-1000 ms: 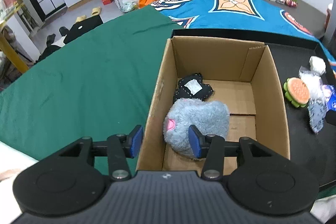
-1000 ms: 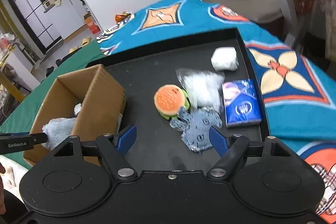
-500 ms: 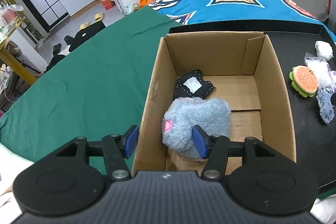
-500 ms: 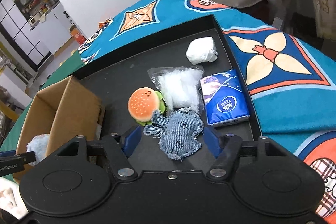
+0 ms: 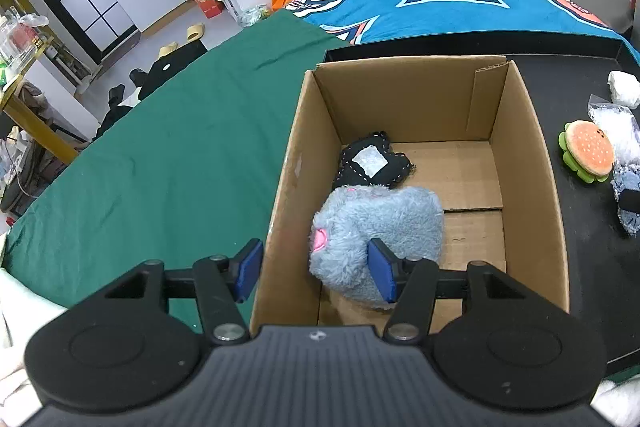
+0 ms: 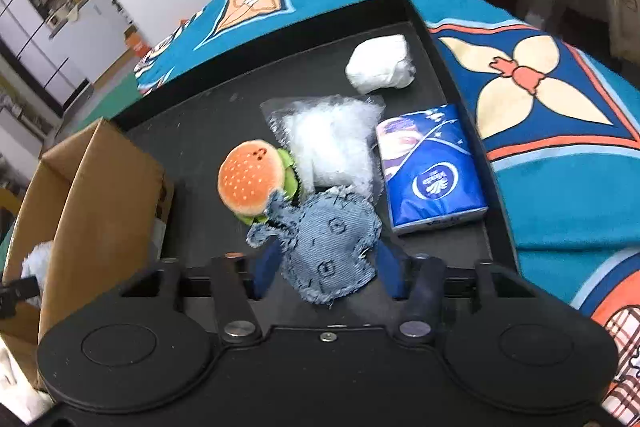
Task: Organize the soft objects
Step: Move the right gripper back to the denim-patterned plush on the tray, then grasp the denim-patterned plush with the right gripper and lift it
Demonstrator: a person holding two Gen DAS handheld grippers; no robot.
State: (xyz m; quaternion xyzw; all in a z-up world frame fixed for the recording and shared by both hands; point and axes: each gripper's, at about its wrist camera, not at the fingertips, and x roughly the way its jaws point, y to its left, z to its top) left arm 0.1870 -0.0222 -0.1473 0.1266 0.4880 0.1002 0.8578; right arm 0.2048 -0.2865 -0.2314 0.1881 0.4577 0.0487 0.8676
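In the right wrist view a denim plush (image 6: 328, 239) lies on the black tray (image 6: 200, 123), touching a burger plush (image 6: 250, 179). My right gripper (image 6: 328, 273) has its jaws closing on the denim plush, with both pads against its sides. In the left wrist view a cardboard box (image 5: 520, 131) holds a grey furry plush (image 5: 384, 219) and a black stitched toy (image 5: 372, 163). My left gripper (image 5: 315, 274) hovers open over the box's near left corner. One finger is outside the wall, the other is over the grey plush, and nothing is gripped.
A blue tissue pack (image 6: 430, 167), a clear bag of white filling (image 6: 332, 143) and a white bundle (image 6: 380, 65) lie on the tray beyond the denim plush. The box stands at the tray's left end, beside a green cloth (image 5: 160, 167). A patterned blue cloth (image 6: 560, 131) lies to the right.
My right gripper came down and forward onto the denim plush and its jaws narrowed around it. The left gripper's jaws widened slightly above the box; the grey plush stays inside.
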